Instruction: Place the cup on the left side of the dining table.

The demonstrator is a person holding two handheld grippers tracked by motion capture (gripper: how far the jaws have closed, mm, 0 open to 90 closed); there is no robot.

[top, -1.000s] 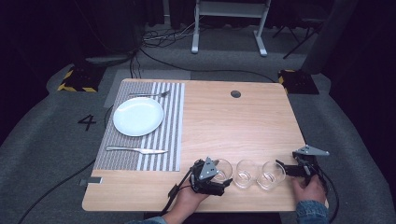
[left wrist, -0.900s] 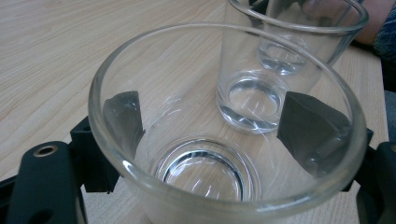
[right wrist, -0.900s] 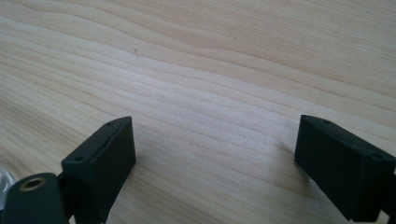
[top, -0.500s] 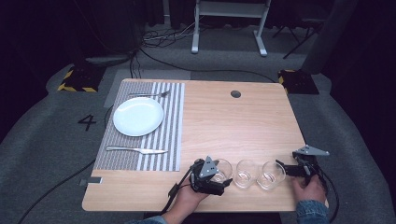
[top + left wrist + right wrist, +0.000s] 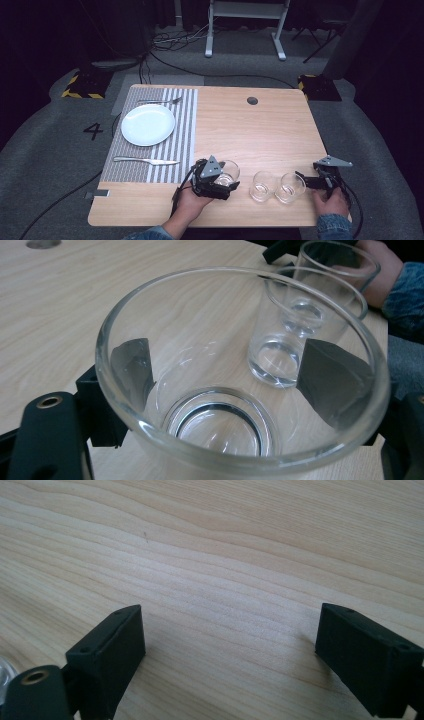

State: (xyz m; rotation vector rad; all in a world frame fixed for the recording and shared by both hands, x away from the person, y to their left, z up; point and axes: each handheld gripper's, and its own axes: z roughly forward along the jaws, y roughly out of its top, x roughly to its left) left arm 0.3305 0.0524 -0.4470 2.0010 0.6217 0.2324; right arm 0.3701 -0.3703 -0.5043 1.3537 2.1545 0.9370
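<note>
Wooden table [image 5: 260, 130], floor marked "4" [image 5: 93, 131]. I'm clamping a clear glass [image 5: 240, 375] in my left gripper [image 5: 220, 181]; right gripper [image 5: 230, 650] is hanging wide apart, nothing inside.

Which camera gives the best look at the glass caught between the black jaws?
The left gripper view: the held glass sits large and close, a jaw on each side. The high view shows it small, at the left gripper. The right gripper view looks at bare table.
</note>
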